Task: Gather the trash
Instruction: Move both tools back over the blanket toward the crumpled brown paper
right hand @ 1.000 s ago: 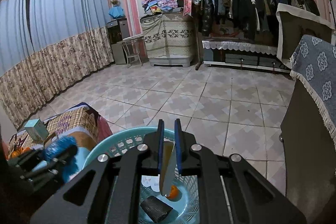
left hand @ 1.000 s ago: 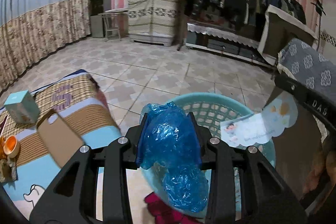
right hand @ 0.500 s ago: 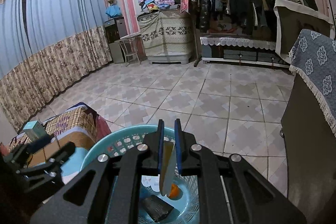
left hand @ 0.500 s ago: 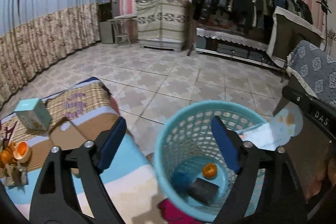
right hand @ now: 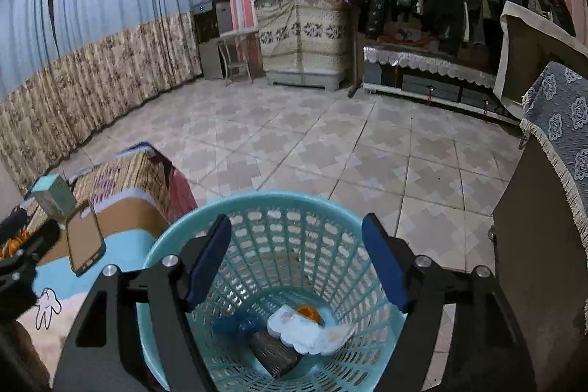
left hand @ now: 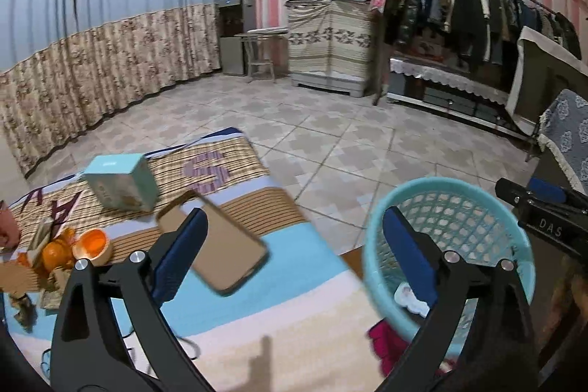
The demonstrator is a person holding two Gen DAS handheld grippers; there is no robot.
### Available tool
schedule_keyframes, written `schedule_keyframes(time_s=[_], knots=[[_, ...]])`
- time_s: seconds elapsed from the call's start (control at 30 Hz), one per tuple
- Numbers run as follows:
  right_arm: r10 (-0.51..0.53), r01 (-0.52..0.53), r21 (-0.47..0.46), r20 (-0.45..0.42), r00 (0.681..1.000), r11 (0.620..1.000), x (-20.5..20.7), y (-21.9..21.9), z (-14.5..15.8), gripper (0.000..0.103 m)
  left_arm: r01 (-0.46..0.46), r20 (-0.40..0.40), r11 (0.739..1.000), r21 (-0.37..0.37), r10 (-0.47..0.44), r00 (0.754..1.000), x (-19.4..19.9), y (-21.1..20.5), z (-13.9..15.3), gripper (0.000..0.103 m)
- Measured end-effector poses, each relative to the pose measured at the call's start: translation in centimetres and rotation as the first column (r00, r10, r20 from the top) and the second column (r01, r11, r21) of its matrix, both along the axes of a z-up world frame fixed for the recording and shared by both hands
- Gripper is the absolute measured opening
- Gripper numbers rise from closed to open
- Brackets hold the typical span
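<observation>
Released since a second ago, the crumpled blue plastic bag (right hand: 235, 322) and white card (right hand: 308, 331) lie inside the turquoise lattice plastic basket (right hand: 294, 204); left gripper (left hand: 294, 254) and right gripper (right hand: 294, 261) both gape empty, right above it

The left hand-held gripper (left hand: 294, 245) is held level with its jaws spread wide and nothing between them, while the right hand-held gripper (right hand: 296, 259) tilts downward, equally wide and empty.
</observation>
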State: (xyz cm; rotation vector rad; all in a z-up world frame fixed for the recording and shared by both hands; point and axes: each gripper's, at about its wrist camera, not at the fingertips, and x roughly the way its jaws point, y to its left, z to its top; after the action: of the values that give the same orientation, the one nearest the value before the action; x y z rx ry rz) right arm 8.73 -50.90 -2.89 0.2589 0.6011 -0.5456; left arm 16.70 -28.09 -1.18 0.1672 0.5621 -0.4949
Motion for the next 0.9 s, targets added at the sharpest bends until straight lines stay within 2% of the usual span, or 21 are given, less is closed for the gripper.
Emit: schedule_keyframes(time_s=[0.2, 0.27, 0.4, 0.57, 0.67, 0.77, 0.9], knots=[[0.005, -0.005, -0.015, -0.012, 1.000, 1.000, 0.4, 0.9, 0.1, 0.080, -0.097, 0.023, 0.995, 0.011, 0.097, 0.995, 0.0, 4.4, 0.5, 0.097], [0.016, -0.016, -0.029, 0.000, 1.000, 0.999, 0.7, 1.8, 0.5, 0.087, -0.144, 0.030, 0.989, 0.014, 0.143, 0.989, 0.0, 6.5, 0.6, 0.097], [0.067, -0.067, -0.042, 0.021, 0.997, 0.997, 1.5, 3.8, 1.4, 0.089, -0.259, 0.049, 0.965, 0.030, 0.258, 0.965, 0.3, 11.3, 0.7, 0.097], [0.138, -0.135, -0.057, 0.049, 0.989, 0.989, 2.8, 7.5, 2.2, 0.090, -0.354, 0.027, 0.935, 0.031, 0.354, 0.935, 1.5, 16.7, 0.4, 0.097], [0.189, -0.183, -0.080, 0.072, 0.979, 0.980, 3.5, 10.3, 2.7, 0.091, -0.422, 0.041, 0.906, 0.033, 0.421, 0.906, 2.0, 20.3, 0.2, 0.097], [0.219, -0.209, -0.106, 0.087, 0.972, 0.972, 4.1, 12.8, 2.8, 0.093, -0.463, 0.037, 0.886, 0.027, 0.462, 0.886, 2.4, 23.5, -0.4, 0.097], [0.273, -0.265, -0.077, 0.114, 0.955, 0.961, 4.9, 15.8, 2.5, 0.096, -0.501, 0.007, 0.864, 0.057, 0.501, 0.865, 3.6, 27.3, -2.3, 0.097]])
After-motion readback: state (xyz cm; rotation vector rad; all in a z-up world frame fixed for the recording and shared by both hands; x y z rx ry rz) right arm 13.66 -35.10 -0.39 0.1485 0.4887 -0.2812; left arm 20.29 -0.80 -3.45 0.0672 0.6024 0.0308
